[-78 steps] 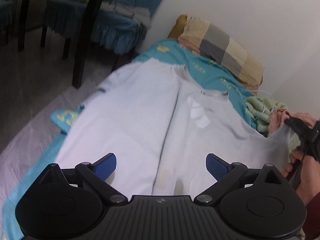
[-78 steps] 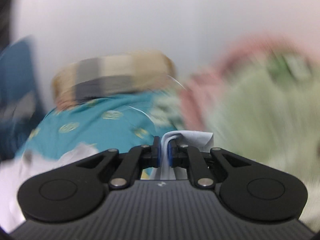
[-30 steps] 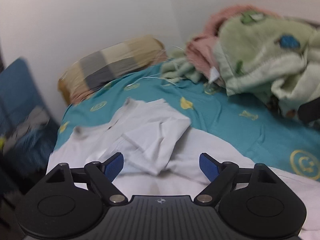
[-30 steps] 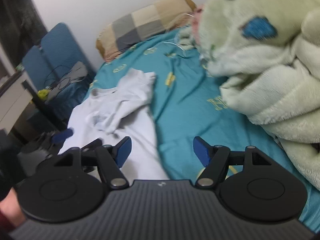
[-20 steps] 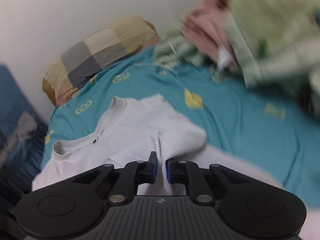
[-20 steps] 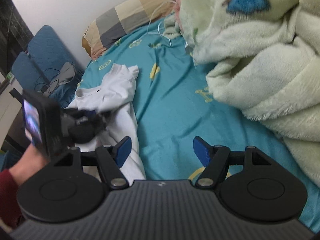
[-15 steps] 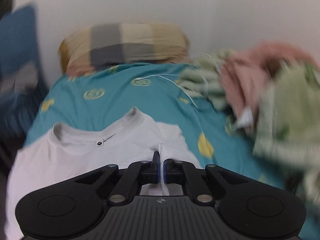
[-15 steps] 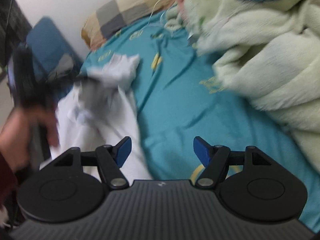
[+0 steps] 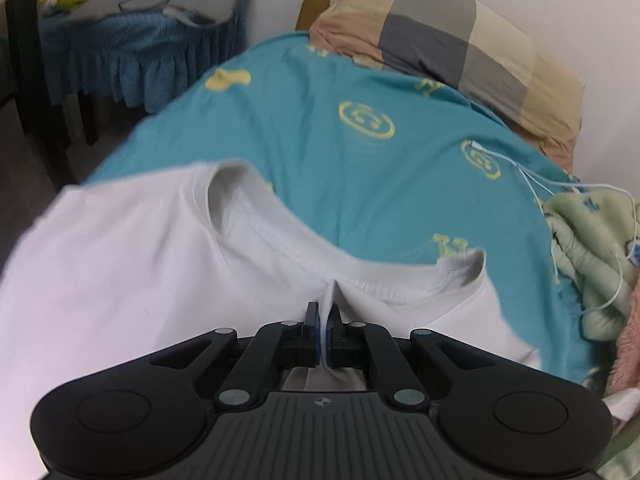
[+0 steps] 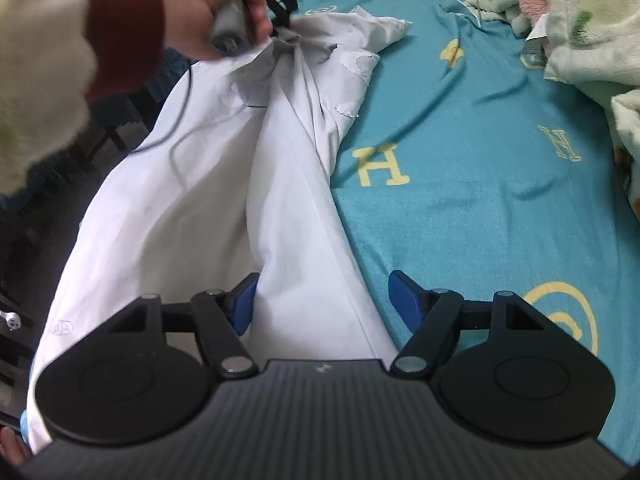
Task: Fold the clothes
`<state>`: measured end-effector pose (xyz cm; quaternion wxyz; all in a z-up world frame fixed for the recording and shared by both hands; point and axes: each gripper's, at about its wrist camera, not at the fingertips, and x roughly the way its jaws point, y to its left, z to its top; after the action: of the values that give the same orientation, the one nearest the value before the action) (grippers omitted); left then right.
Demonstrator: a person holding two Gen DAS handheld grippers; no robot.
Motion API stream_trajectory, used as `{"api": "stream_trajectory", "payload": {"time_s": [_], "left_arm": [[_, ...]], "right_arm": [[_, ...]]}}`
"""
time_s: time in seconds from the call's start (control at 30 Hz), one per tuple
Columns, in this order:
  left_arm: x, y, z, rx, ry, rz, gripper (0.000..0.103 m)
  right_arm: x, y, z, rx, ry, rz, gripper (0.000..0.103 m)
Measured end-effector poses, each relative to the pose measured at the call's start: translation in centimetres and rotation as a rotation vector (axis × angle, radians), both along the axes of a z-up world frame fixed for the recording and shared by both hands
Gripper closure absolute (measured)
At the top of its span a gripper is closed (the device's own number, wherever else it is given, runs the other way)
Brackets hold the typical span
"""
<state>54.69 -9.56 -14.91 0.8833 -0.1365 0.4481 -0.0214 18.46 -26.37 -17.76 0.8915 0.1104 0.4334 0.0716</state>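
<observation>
A white T-shirt [image 9: 132,272] lies on the teal bedsheet [image 9: 360,152], its round collar facing away from me. My left gripper [image 9: 323,320] is shut on a pinch of the shirt's cloth just below the collar. In the right wrist view the same T-shirt [image 10: 208,208] stretches along the bed's left side, bunched at the far end where a hand [image 10: 208,12] holds the left gripper [image 10: 282,10]. My right gripper [image 10: 322,300] hovers open over the shirt's near part, with a fold of cloth lying between its blue pads, untouched.
A checked pillow [image 9: 452,40] lies at the head of the bed. A green fleece blanket [image 10: 592,16] and pink cloth are heaped on the right. A white cable [image 9: 580,216] trails over the sheet. A blue-covered chair [image 9: 140,40] stands left of the bed.
My left gripper closed on the shirt near the collar and swung left with it, rolling. My right gripper dropped toward the shirt's near part and stayed open.
</observation>
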Motion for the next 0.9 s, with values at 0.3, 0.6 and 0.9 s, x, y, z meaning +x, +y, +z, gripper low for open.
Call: {"api": "stream_trajectory", "payload": {"time_s": [0.3, 0.6, 0.9], "left_arm": [[-7.7, 1.5, 3.1, 0.009, -0.081, -0.128, 0.046], [-27.3, 3.0, 7.9, -0.038, -0.098, -0.208, 0.044], [-43.9, 0.6, 8.2, -0.149, -0.123, -0.336, 0.044]], "right_arm": [[1.1, -3.5, 0.0, 0.193, -0.006, -0.076, 0.032], [0.0, -6.0, 2.1, 0.198, -0.049, -0.148, 0.032], [-4.3, -9.0, 6.2, 0.264, -0.114, -0.216, 0.032]]}}
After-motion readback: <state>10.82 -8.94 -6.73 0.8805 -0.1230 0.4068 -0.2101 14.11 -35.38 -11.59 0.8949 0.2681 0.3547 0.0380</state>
